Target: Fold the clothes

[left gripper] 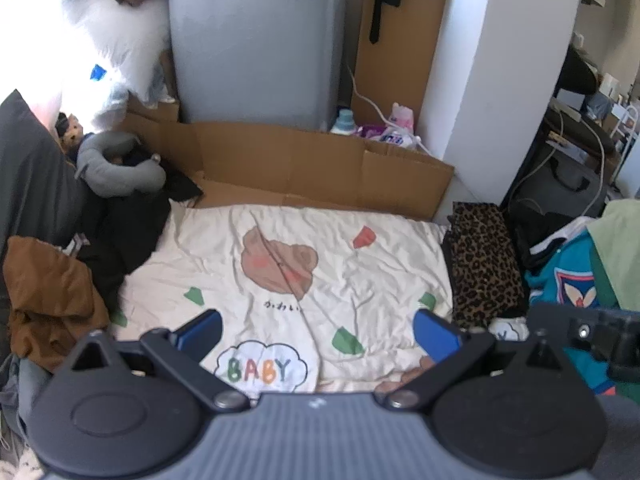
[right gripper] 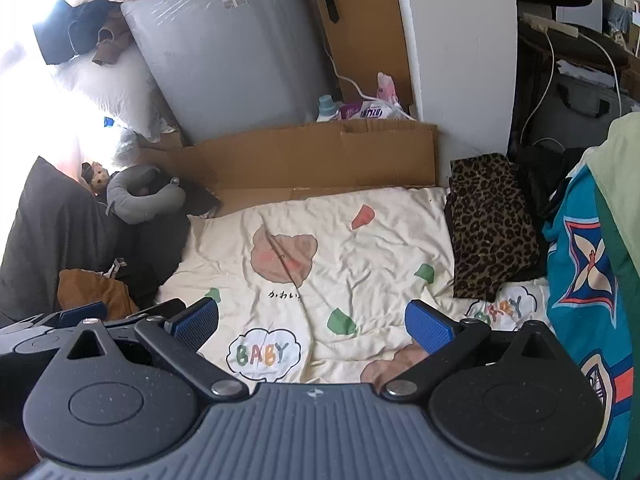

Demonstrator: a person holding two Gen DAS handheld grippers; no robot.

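2 grippers hover side by side above a cream bed sheet (left gripper: 360, 272) printed with a brown bear and "BABY" clouds. The left gripper (left gripper: 318, 332) has its blue-padded fingers spread wide with nothing between them; so does the right gripper (right gripper: 312, 322). A folded leopard-print garment (right gripper: 490, 228) lies at the sheet's right edge, just beside a teal patterned garment (right gripper: 580, 264). A crumpled brown garment (left gripper: 48, 292) sits at the left, touching a black garment (left gripper: 120, 236).
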